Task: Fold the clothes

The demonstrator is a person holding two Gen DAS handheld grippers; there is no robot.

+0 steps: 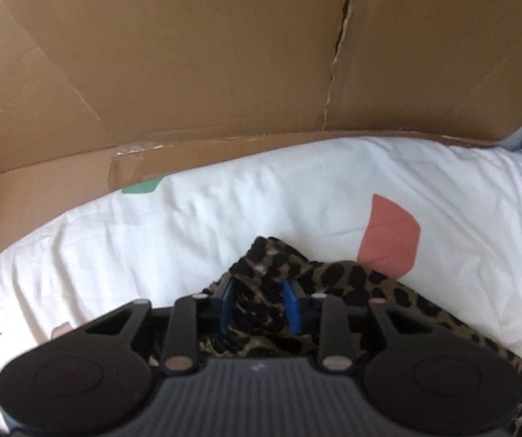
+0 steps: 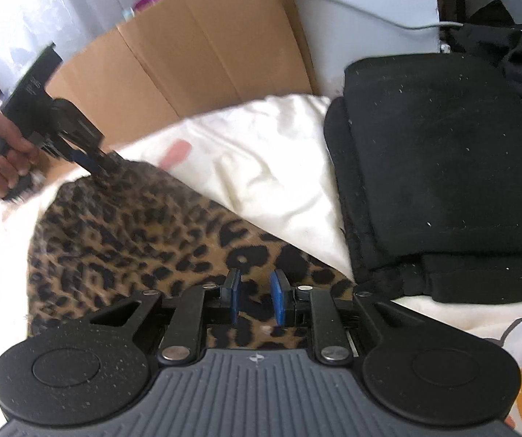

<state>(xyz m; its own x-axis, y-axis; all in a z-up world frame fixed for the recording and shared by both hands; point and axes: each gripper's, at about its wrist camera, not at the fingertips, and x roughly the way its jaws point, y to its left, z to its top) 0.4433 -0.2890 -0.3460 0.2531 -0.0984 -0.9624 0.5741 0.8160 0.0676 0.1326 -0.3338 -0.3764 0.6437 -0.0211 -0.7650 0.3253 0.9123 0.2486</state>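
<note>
Pointing down, the left claw (image 1: 259, 304) has its blue pads a little apart with a bunched corner of the leopard-print cloth (image 2: 133, 229) between them, and I cannot tell if they squeeze it. The right claw (image 2: 255, 300) hangs over the cloth's near edge with a small gap, holding nothing. That cloth lies on a white sheet (image 2: 261, 167), beside folded black clothes (image 2: 443, 153) and brown cardboard (image 1: 188, 54).
</note>
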